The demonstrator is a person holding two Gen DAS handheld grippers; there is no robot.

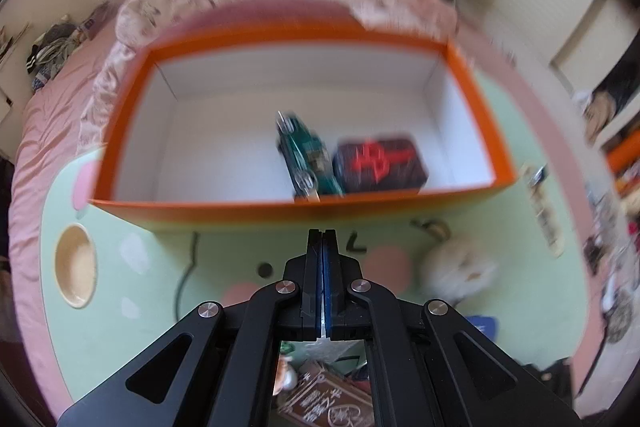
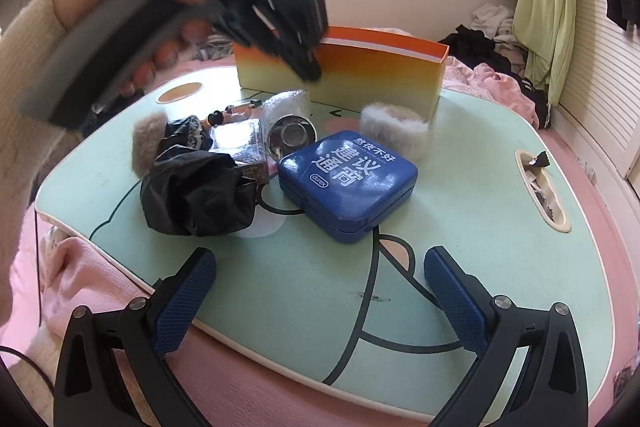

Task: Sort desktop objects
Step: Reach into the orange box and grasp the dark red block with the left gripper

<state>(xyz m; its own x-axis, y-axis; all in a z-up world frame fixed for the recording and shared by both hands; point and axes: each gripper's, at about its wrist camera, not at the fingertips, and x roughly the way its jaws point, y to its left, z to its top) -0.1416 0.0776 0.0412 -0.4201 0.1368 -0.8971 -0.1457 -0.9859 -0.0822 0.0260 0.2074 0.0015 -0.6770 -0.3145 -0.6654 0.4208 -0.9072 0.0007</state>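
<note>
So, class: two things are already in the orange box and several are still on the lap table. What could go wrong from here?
1. The orange box is light card; the left hand-held gripper, shut and empty just outside its near wall, could nudge it.
2. The blue tin looks wide for the open right hand-held gripper; it may slip.
3. The crumpled black bag lies against neighbouring items and could drag them.
</note>
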